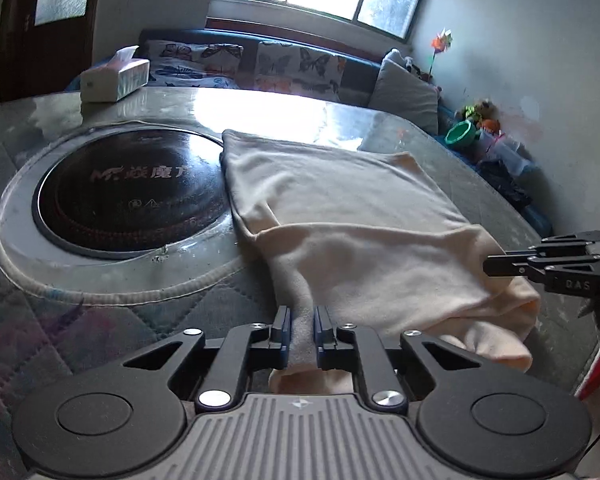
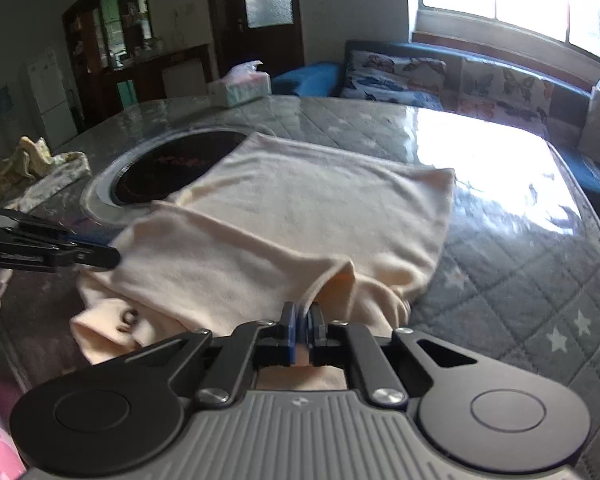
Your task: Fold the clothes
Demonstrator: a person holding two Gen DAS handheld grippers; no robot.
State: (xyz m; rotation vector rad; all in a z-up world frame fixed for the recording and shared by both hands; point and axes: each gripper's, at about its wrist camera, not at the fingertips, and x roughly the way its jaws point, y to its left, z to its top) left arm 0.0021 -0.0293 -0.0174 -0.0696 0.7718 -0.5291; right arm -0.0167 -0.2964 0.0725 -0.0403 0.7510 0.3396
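Observation:
A cream garment (image 1: 352,216) lies on the quilted table, its near part folded back over itself; it also shows in the right wrist view (image 2: 300,208). My left gripper (image 1: 302,320) stands at the garment's near left edge, jaws a little apart with a strip of cloth between them. My right gripper (image 2: 303,318) is shut on the garment's near right edge, with cloth pinched between its blue pads. Each gripper shows side-on in the other's view: the right gripper (image 1: 496,264) at the far right, the left gripper (image 2: 108,258) at the far left.
A round black induction hob (image 1: 128,188) is set in the table (image 1: 100,320) left of the garment, which overlaps its rim. A tissue box (image 1: 114,78) stands at the far edge. A crumpled patterned cloth (image 2: 36,164) lies at the left. A sofa with butterfly cushions (image 2: 400,74) runs behind.

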